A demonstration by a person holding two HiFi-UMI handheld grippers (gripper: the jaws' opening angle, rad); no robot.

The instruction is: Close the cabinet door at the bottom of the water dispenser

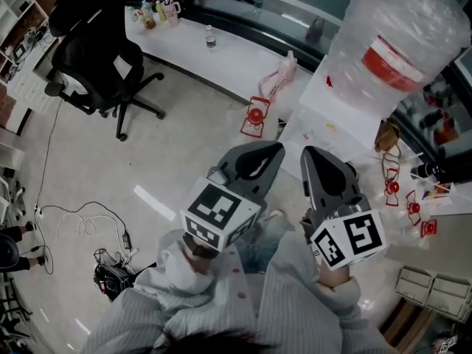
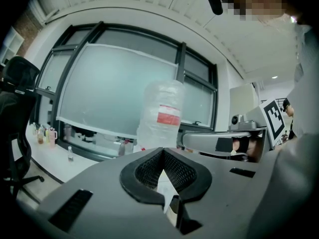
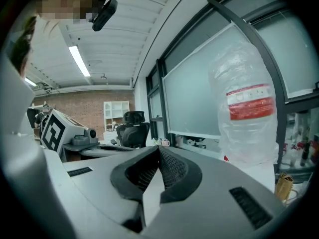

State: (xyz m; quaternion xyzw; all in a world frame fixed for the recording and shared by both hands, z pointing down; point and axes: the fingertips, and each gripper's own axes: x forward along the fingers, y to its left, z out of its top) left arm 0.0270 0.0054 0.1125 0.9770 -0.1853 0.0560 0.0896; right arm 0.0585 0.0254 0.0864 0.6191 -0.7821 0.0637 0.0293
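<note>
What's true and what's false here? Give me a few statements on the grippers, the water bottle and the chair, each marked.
1. The clear plastic water bottle with a red label stands on the white water dispenser. True.
2. The right gripper has its jaws wide apart. False: they are together, with nothing between them.
3. The black office chair stands on the floor near the long white counter. True.
4. The left gripper grips a door handle. False: its jaws are together on nothing, held in the air.
</note>
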